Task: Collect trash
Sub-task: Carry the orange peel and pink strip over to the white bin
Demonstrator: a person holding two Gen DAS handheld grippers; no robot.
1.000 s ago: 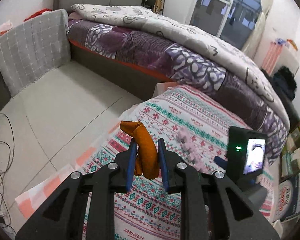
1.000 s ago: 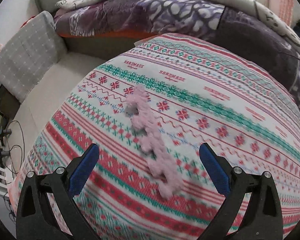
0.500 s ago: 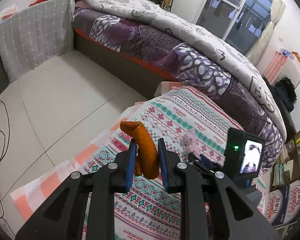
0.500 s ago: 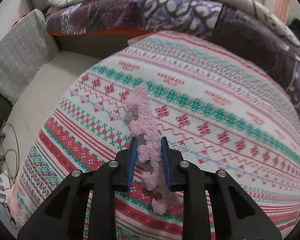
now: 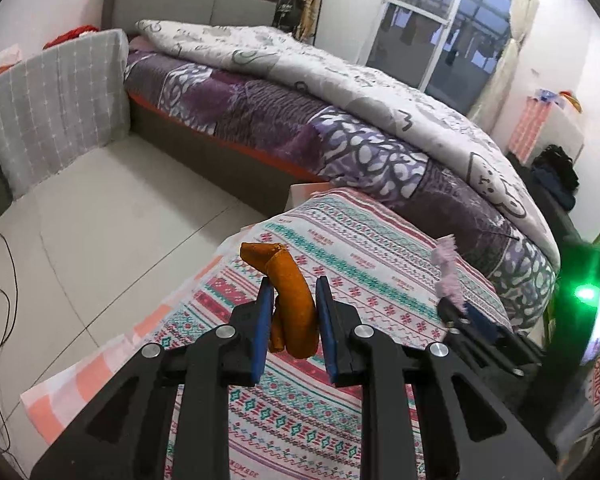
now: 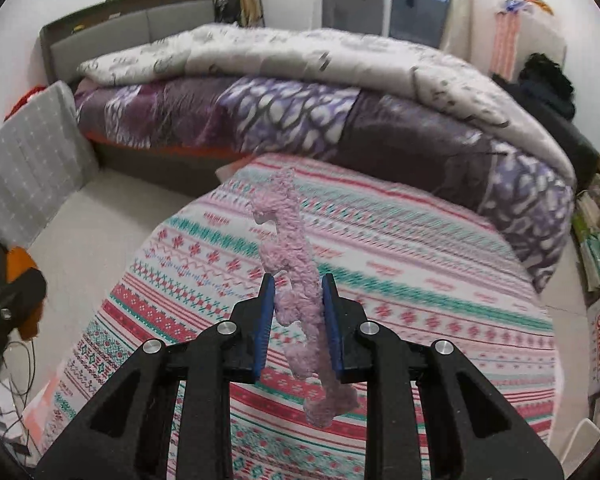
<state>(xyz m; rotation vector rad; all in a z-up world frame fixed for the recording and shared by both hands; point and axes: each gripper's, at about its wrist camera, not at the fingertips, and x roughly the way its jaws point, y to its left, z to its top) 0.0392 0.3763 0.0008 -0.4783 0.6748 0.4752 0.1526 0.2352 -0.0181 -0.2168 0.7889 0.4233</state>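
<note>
Orange felt scrap [image 5: 293,300] sits clamped in the left gripper [image 5: 291,322] while the right gripper [image 6: 298,312] pinches a fuzzy pink strip [image 6: 295,264] (both lifted above the patterned cloth [image 6: 420,280]).

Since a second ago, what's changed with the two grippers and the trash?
The right gripper closed on the fuzzy pink strip, which lay on the patterned cloth, and lifted it clear. The left gripper stays clamped on the orange piece.

fuzzy pink yarn strip [image 6: 295,280], woven cloth [image 6: 420,280]
</note>
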